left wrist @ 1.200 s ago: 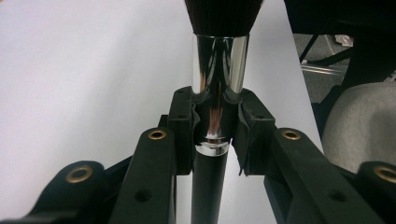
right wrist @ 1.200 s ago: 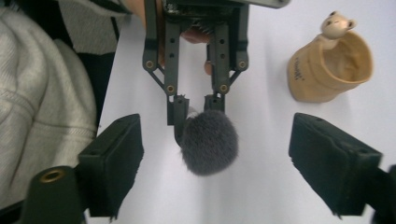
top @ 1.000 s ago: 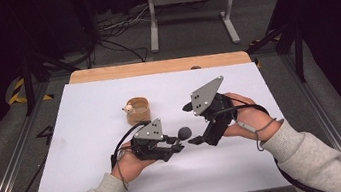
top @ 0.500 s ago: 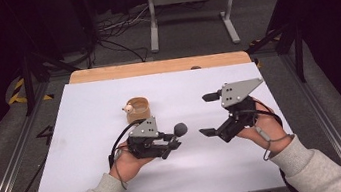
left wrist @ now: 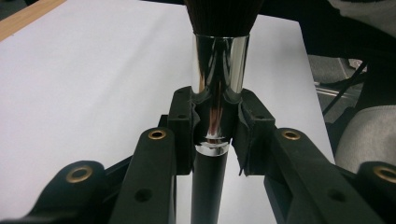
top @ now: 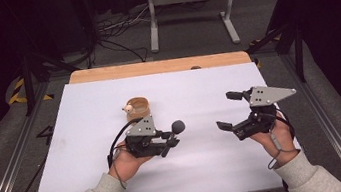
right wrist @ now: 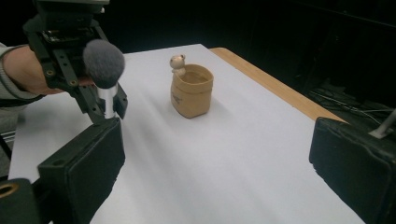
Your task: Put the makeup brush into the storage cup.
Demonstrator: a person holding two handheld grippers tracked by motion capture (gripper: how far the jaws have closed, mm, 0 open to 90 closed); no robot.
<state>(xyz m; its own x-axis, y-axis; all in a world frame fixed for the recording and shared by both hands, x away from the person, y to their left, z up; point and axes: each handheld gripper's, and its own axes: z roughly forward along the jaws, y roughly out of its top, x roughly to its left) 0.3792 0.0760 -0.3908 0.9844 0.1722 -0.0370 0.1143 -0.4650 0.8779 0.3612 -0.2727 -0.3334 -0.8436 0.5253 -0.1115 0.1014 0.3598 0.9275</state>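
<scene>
High view: left gripper [top: 169, 141] clamped on a makeup brush [top: 177, 126], bristle head pointing away from the hand, just in front of the tan holder cup [top: 138, 108] on the white table sheet [top: 80, 154]; right gripper [top: 230, 111] wide open and empty, well right of the cup. Left gripper view: pads [left wrist: 183, 122] pressed on the chrome ferrule [left wrist: 219, 60], black handle [left wrist: 208, 186] running back between the jaws. Right gripper view: brush head [right wrist: 103, 57] left of the cup [right wrist: 191, 91], cup mouth open, small bear figure [right wrist: 177, 62] on its rim. Judged step: placing the brush in the cup. Keep grip on the ferrule, tip handle downward, centre over the mouth, clear of the bear, release only once seated.
</scene>
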